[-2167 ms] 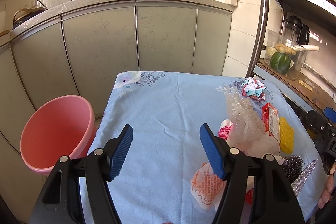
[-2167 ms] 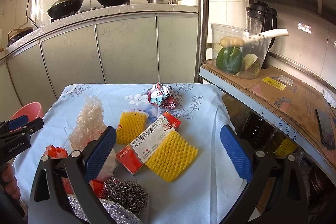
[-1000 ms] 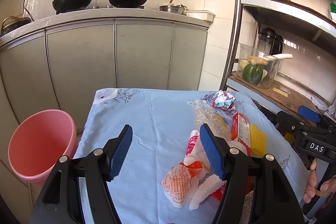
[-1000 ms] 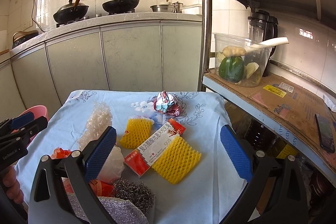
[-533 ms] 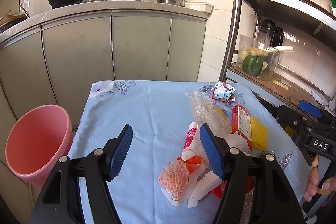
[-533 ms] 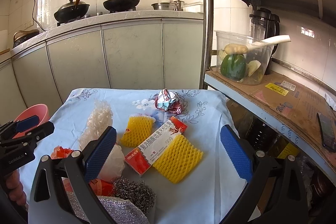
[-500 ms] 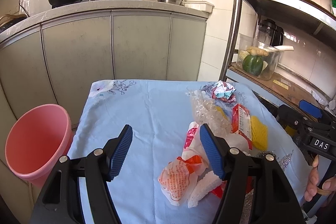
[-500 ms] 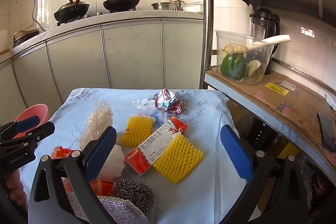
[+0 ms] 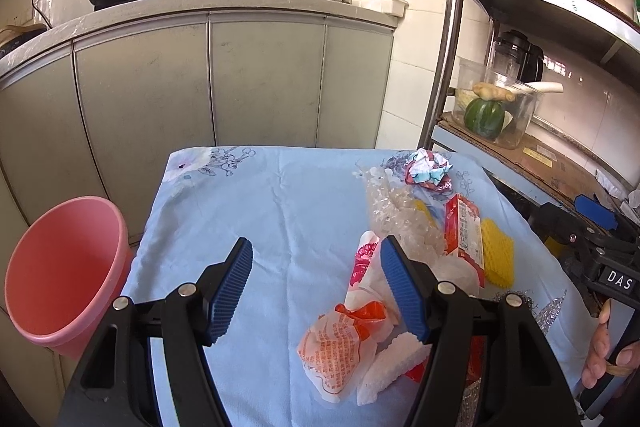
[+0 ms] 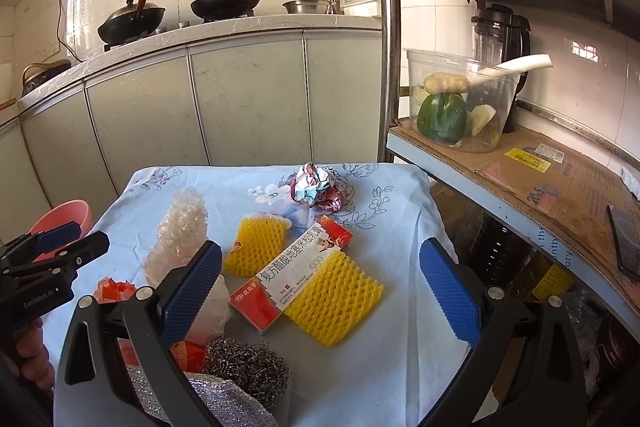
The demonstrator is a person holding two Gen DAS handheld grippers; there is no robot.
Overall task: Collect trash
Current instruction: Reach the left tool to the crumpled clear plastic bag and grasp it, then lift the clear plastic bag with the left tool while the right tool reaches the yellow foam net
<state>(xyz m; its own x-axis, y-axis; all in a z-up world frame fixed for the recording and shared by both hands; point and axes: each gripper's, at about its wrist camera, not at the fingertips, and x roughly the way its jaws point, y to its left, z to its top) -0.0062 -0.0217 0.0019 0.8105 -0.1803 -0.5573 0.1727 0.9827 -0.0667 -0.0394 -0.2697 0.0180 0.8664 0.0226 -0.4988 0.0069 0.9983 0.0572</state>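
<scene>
Your left gripper (image 9: 316, 283) and right gripper (image 10: 320, 291): both spread wide, empty, above the surface (image 9: 280, 203). Trash beside the medicine box (image 10: 292, 277); pink bucket (image 9: 60, 267) left of it.

We've got a pale blue cloth with grey-blue flower prints (image 9: 280, 195) over the surface, a pink bucket (image 9: 60, 267), two bright yellow foam nets (image 10: 334, 297), a red-and-white box (image 10: 292, 273), an orange-and-white printed bag (image 9: 336, 343), and blue ribbed fingers (image 10: 448, 287) on black frames.
</scene>
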